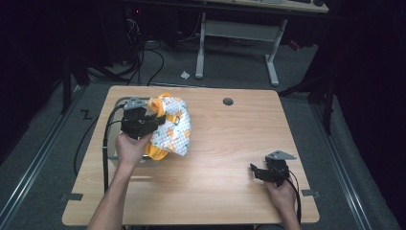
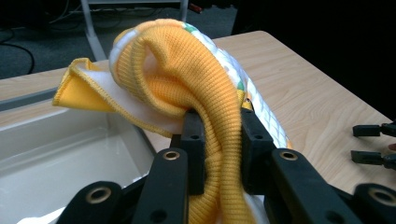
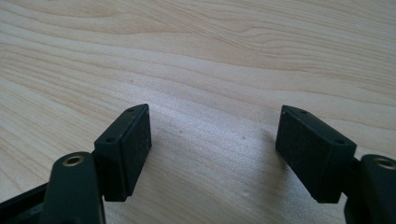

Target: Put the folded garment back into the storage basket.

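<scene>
A quilted white garment (image 1: 173, 127) with an orange and green print and yellow ribbed trim hangs above the left part of the wooden table (image 1: 230, 143). My left gripper (image 1: 154, 120) is shut on it. In the left gripper view the yellow ribbed band (image 2: 187, 70) is pinched between the two black jaws of the left gripper (image 2: 217, 123), and the rest of the cloth bunches up beyond them. My right gripper (image 1: 256, 171) rests low over the table near the front right, open. Nothing is between its pads (image 3: 126, 149), just bare wood.
A shallow clear bin (image 2: 56, 154) stands at the table's left edge, below and beside the held garment; its rim (image 1: 111, 155) peeks out by my left hand. A round cable hole (image 1: 228, 101) lies near the far edge. Desk legs and cables are on the floor behind.
</scene>
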Available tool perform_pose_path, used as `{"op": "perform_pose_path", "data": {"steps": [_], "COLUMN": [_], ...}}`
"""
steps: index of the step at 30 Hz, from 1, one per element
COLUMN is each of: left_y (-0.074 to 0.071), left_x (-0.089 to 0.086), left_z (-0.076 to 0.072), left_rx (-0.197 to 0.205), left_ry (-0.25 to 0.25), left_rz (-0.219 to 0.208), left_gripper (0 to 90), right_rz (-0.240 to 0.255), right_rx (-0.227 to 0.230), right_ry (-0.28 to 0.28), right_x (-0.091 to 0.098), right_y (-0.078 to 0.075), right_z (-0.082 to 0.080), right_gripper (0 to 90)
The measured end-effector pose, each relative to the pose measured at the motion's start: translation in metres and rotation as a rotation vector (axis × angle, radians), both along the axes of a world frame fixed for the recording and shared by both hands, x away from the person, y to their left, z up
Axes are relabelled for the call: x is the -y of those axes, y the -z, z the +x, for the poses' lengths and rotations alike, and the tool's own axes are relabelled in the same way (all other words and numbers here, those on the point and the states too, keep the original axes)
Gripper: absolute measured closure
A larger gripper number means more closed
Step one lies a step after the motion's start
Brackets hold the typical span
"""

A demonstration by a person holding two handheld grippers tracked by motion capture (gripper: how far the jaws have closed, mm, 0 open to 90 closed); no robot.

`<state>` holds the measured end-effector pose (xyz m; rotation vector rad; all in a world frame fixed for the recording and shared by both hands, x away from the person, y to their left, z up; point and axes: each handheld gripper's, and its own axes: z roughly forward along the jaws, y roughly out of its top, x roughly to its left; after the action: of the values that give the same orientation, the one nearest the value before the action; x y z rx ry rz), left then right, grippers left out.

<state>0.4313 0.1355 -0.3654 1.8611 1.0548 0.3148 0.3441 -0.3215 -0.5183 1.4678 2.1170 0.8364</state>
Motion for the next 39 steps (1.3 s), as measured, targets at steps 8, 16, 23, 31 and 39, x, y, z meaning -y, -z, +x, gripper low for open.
{"op": "perform_pose_path", "data": {"steps": [8, 16, 23, 31, 39], "left_y": [-0.005, -0.007, -0.006, -0.002, 0.003], "left_x": [-0.019, -0.034, -0.045, -0.054, -0.060], "left_z": [0.001, -0.001, -0.001, 0.001, 0.006], "left_rx": [0.012, 0.017, 0.014, 0.003, -0.005], "left_ry": [-0.035, -0.066, -0.087, -0.104, -0.119], "left_rz": [0.005, 0.007, 0.021, 0.036, 0.061], "left_gripper": [75.2, 75.2, 75.3, 75.3, 75.2], "right_rz": [0.000, 0.000, 0.000, 0.000, -0.001], "right_rx": [0.000, 0.000, 0.000, 0.001, -0.001], "right_ry": [0.000, 0.000, 0.000, 0.000, -0.001], "right_x": [0.000, 0.000, 0.000, 0.000, 0.000], "right_y": [0.000, 0.000, 0.000, 0.000, 0.000], "right_z": [0.000, 0.000, 0.000, 0.000, 0.000], "right_gripper": [27.0, 27.0, 27.0, 27.0, 27.0]}}
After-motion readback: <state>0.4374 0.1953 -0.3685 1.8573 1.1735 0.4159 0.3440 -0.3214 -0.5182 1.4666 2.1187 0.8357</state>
